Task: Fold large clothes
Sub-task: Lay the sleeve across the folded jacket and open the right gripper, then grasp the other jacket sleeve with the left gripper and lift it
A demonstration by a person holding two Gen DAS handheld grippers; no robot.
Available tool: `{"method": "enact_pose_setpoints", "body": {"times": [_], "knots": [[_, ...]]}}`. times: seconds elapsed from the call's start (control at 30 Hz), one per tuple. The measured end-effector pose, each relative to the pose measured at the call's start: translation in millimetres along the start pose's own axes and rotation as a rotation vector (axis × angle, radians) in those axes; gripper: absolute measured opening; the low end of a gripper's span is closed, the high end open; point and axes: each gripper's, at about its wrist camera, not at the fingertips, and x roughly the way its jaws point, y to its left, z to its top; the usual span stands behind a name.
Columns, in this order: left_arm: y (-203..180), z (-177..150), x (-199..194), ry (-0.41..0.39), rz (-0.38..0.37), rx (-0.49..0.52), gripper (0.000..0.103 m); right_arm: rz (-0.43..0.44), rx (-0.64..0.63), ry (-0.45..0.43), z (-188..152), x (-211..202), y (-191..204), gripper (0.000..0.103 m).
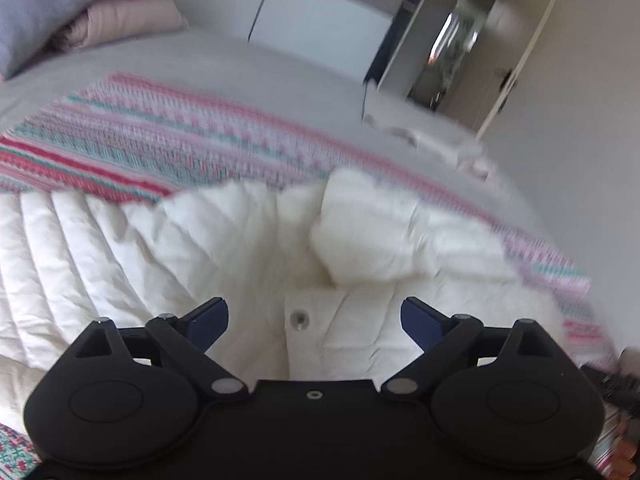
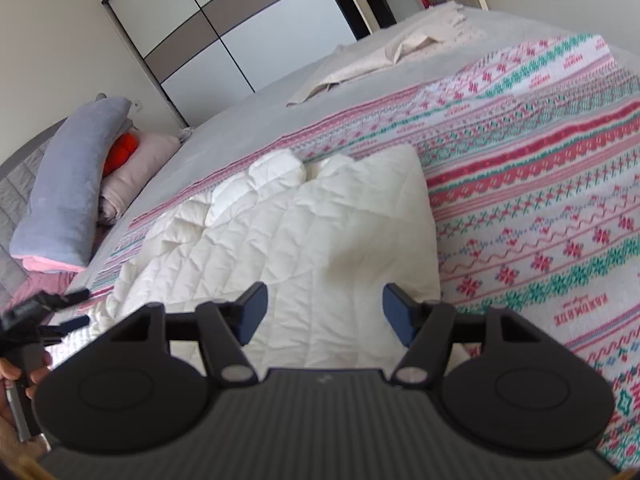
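Observation:
A white quilted jacket (image 1: 160, 248) lies on a patterned blanket on the bed; it also shows in the right wrist view (image 2: 312, 232). My left gripper (image 1: 315, 322) is open just above the jacket's front placket with a metal snap (image 1: 299, 317), near the collar (image 1: 360, 232). My right gripper (image 2: 325, 314) is open and empty above the jacket's lower part, close to its right edge. The left gripper also shows in the right wrist view (image 2: 48, 312) at the far left.
The pink, green and white knitted blanket (image 2: 540, 200) covers the grey bed (image 2: 240, 128). Blue and pink pillows (image 2: 72, 184) lie at the head. A beige cloth (image 2: 380, 60) lies at the far corner. A wardrobe (image 2: 240, 24) stands behind.

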Motion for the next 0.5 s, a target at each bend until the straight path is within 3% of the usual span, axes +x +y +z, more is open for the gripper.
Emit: {"method": "enact_pose_setpoints", "body": {"times": [0.07,0.1,0.13,0.2,0.3,0.37,0.43,0.5], "knots": [[-3,-6,17,0.040,0.013,0.009,0.085,-0.018,-0.023,-0.001,-1,3,2,0.063],[-4,-10,21,0.043,-0.002,0.014,0.057,-0.029,-0.037,0.001,-3,6,3,0.063],[-8,-13,23,0.039,-0.024,0.019,0.036,-0.039,-0.050,0.004,-4,8,4,0.063],[-20,-19,14,-0.027,-0.051,0.073,0.016,-0.061,-0.066,0.009,-6,12,5,0.063],[-38,-23,-8,-0.176,-0.027,0.176,0.015,-0.081,-0.086,-0.014,-7,12,7,0.063],[-38,-21,-10,-0.221,0.032,0.198,0.015,-0.074,-0.104,-0.047,-8,10,10,0.063],[-37,-21,8,-0.171,0.141,0.231,0.027,-0.055,-0.127,-0.064,-9,11,13,0.063],[-35,-28,34,-0.076,0.194,0.288,0.041,-0.077,-0.169,-0.044,-12,19,17,0.062]]}}
